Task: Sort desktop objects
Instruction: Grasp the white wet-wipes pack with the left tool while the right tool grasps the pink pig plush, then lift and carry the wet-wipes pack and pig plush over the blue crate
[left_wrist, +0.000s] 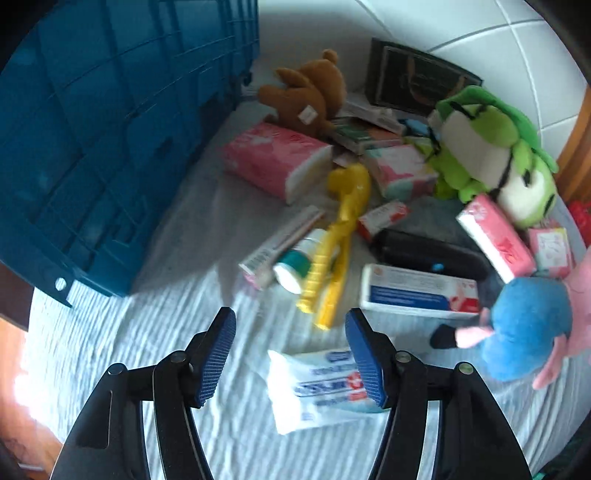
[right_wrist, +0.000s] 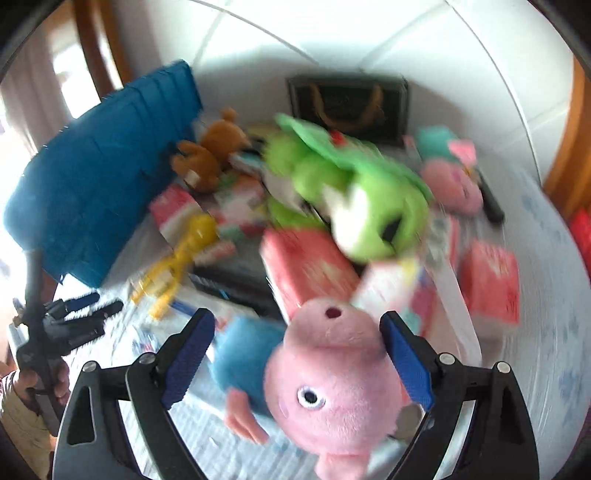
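**Right tongs straddling pig plush; left tongs idle over wipes pack**

Right gripper (right_wrist: 297, 354): jaws apart, one blue pad on each side of the pink pig plush (right_wrist: 328, 373). Pads look close to the head but not pressing on it; contact cannot be confirmed, as the frame is motion-blurred. Judgement: step in hand is grasping the pig for sorting. To do it well, centre the pads across the widest part of the head rather than the snout, close until the plush compresses, then lift straight up so the blue body clears the pink tissue pack (right_wrist: 310, 266) behind it.

Left gripper (left_wrist: 291, 354): jaws apart, nothing between them. It hangs above the white cloth near the table's front edge, with the wipes pack (left_wrist: 314, 391) just under the right pad.

Farther out: yellow toy tongs (left_wrist: 340, 243) mid-table, green frog plush (left_wrist: 491, 147) toward the back, blue crate (left_wrist: 110, 129) at the left edge, the likely destination.

Pose: both tools angled downward toward the clutter.
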